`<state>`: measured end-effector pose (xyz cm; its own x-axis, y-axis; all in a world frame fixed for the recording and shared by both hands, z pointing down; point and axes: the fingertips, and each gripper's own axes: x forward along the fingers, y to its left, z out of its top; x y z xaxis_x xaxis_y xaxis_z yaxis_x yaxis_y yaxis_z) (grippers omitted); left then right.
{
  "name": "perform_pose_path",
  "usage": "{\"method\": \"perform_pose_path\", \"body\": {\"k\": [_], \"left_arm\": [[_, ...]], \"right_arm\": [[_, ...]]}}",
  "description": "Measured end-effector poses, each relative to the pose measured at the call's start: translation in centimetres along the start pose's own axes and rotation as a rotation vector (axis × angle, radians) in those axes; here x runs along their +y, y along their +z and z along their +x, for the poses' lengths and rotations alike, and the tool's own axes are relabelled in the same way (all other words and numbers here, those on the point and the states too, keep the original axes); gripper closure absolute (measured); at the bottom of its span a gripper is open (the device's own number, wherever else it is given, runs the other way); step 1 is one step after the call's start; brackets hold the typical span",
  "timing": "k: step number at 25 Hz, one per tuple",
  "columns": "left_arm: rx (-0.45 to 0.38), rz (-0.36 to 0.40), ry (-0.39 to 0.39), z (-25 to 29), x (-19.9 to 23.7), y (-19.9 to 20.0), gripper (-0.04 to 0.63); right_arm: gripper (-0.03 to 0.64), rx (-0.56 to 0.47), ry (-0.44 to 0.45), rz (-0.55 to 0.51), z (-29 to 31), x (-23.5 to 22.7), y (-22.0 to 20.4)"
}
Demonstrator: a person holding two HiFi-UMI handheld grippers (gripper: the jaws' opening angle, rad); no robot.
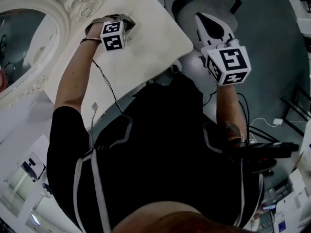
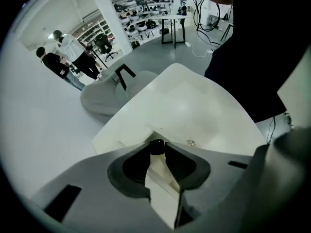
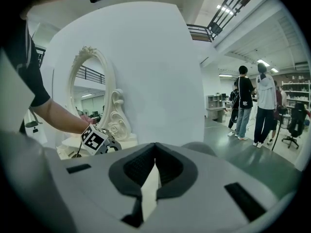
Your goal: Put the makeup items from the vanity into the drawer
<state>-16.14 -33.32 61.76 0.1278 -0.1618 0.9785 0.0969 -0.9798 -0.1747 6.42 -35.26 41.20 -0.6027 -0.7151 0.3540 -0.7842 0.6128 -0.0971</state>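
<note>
My left gripper (image 2: 156,148) hangs low over the white vanity top (image 2: 194,106) and is shut on a small black-capped makeup item (image 2: 156,146) pinched at its tips. A tiny glittering piece (image 2: 191,142) lies on the top just beyond the jaws. From the head, that gripper (image 1: 125,22) is near the mirror's foot, its jaws mostly hidden behind its marker cube. My right gripper (image 1: 210,19) is held off the vanity's right edge (image 1: 187,45), above a grey stool, with its jaws together and nothing in them. In its own view the right gripper (image 3: 155,147) points toward the mirror.
An ornate white mirror (image 1: 29,42) stands at the back of the vanity, also seen as the carved mirror frame (image 3: 114,115). A grey round stool (image 1: 194,8) sits on the floor beside the vanity. Cables (image 1: 262,123) trail on the floor. People stand far off (image 3: 252,106).
</note>
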Motion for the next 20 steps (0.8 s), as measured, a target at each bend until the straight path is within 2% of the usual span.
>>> {"method": "perform_pose_path", "body": {"k": [13,17,20], "left_arm": [[-0.023,0.005,0.04,0.3,0.47,-0.74,0.488],[-0.028,0.035,0.071,0.37,0.82,-0.43,0.488],[-0.029,0.034,0.065,0.37,0.77,-0.33,0.488]], "right_arm": [[0.612,0.005,0.012,-0.001,0.14,0.4,-0.15],[0.612,0.011,0.014,-0.001,0.03,0.53,-0.43],[0.612,0.009,0.011,0.0,0.05,0.4,-0.37]]}}
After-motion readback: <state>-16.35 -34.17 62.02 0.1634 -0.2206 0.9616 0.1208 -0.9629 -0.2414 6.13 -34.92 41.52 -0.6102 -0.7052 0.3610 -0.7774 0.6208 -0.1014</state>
